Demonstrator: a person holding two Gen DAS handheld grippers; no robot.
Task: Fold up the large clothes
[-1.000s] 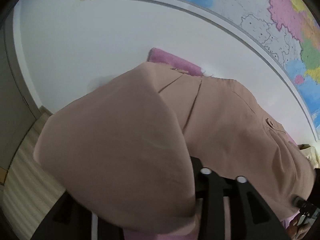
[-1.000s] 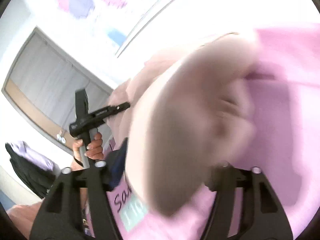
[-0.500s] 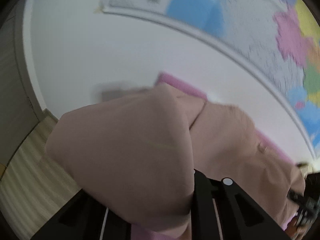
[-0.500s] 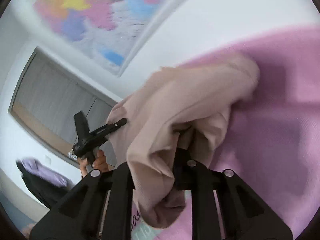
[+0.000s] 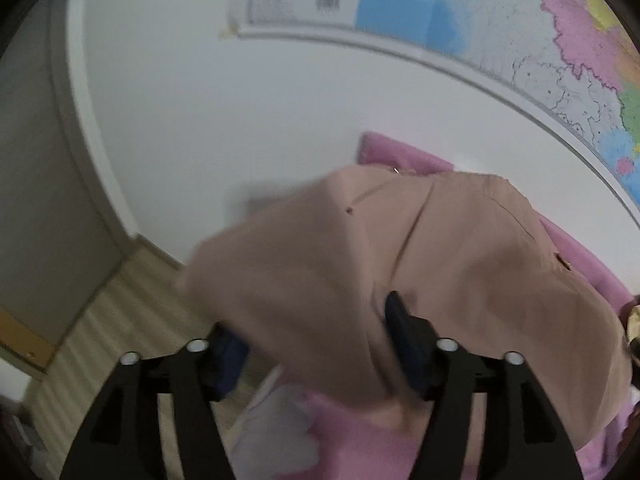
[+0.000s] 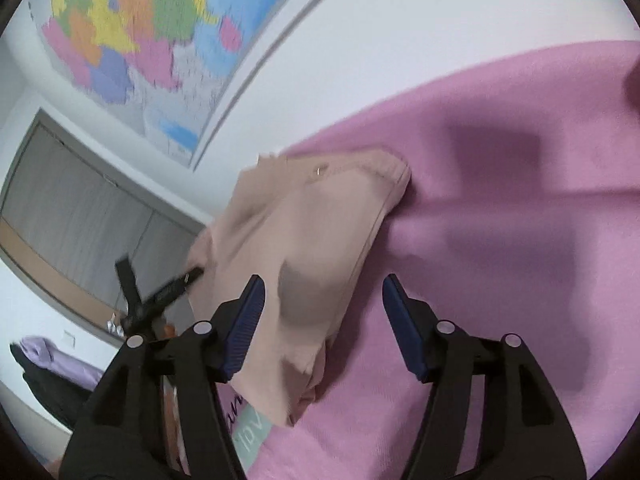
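Observation:
A large beige garment (image 5: 460, 264) lies bunched on a pink cover (image 6: 520, 208). My left gripper (image 5: 316, 344) has its jaws opening. A fold of the beige cloth hangs between them and drapes over the left blue pad (image 5: 228, 356). My right gripper (image 6: 324, 320) is opening too, and the garment's (image 6: 312, 248) near edge hangs slack between its blue pads (image 6: 404, 328), beside the left one. In the right wrist view the left gripper (image 6: 156, 300) shows at the garment's far left end, a hand under it.
A coloured wall map (image 5: 520, 32) hangs on the white wall behind the pink cover. Grey sliding doors (image 6: 80, 208) and a striped floor (image 5: 100, 344) lie to the left. Dark and lilac clothes (image 6: 44, 368) are piled at the lower left.
Half a second ago both grippers were shut on the beige cloth. Now both sets of jaws stand apart and the cloth has sagged down between them. The right view has swung left.

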